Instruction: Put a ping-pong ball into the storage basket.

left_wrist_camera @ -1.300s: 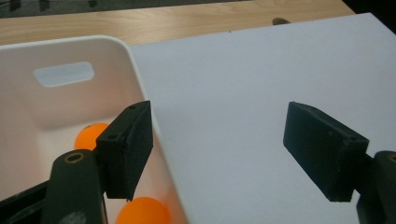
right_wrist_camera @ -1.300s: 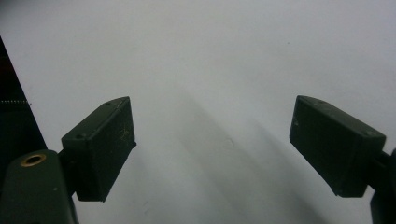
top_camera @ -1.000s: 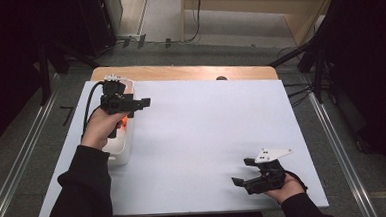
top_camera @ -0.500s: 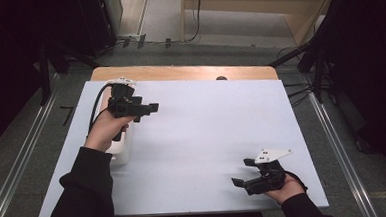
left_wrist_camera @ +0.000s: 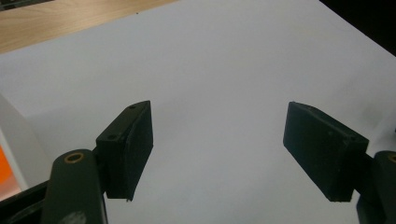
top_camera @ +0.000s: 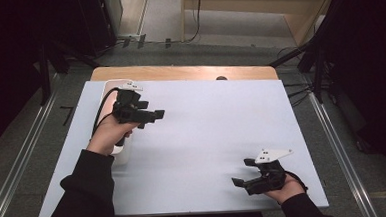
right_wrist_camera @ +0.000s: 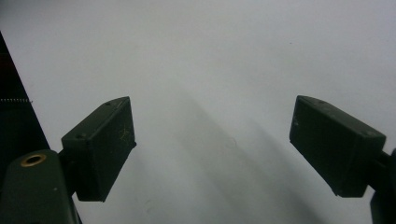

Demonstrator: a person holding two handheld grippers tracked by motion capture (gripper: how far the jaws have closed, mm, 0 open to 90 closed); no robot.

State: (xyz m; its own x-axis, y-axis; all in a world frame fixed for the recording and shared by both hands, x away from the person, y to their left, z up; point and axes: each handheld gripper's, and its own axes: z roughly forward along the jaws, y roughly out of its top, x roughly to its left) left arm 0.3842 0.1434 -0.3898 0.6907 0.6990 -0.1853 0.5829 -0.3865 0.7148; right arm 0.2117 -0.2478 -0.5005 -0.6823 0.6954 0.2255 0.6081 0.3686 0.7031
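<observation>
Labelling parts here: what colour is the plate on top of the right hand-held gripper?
White to pale grey; the plate on the right hand-held gripper shows best in the high view.

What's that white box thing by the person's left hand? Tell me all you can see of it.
The white tray looks like a long, shallow plastic container with rounded corners, lying flat along the left edge of the white table. The left hand and left gripper hover over it and hide its middle. In the left gripper view its white rim shows at the left, with something orange inside. Whether anything touches it is unclear.
</observation>
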